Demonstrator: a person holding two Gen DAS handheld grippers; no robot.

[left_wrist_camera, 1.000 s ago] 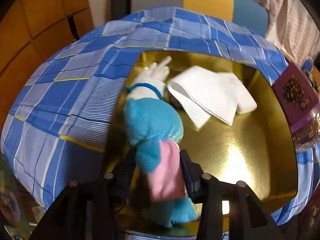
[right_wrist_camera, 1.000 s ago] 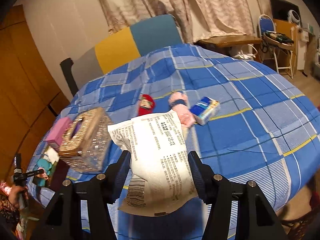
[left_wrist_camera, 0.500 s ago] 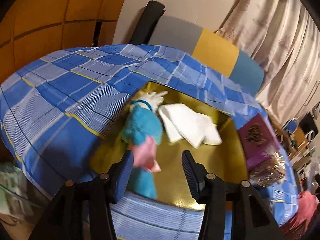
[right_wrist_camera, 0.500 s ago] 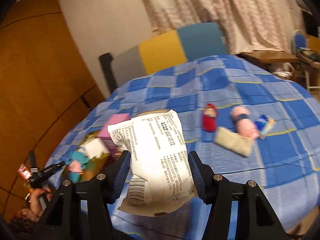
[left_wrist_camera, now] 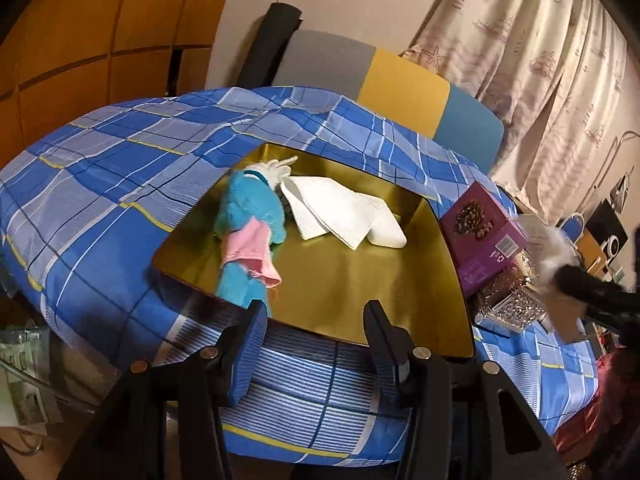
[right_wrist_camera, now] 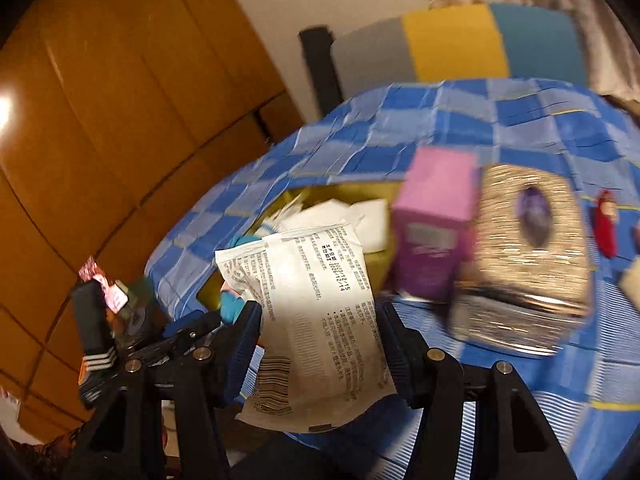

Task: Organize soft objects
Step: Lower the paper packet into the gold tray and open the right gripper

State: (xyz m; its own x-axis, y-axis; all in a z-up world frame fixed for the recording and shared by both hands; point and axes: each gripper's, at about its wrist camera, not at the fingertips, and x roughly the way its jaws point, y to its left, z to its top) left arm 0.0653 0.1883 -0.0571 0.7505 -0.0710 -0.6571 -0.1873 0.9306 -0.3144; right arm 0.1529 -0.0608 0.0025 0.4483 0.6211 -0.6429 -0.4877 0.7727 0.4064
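Your left gripper (left_wrist_camera: 316,312) hangs over the near rim of a gold tray (left_wrist_camera: 360,280) on the blue checked tablecloth (left_wrist_camera: 100,184), its fingers apart and empty. In the tray lie a blue plush toy (left_wrist_camera: 250,216) and, touching it, a folded white cloth (left_wrist_camera: 340,216). Your right gripper (right_wrist_camera: 320,320) has its fingers clamped on a white printed packet (right_wrist_camera: 316,312), near the tray's right side, beside a purple box (right_wrist_camera: 434,232) and a glittery tissue box (right_wrist_camera: 528,256).

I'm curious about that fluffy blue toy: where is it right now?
The blue toy lies in the gold tray, on its left side in the left wrist view, just left of the white cloth.
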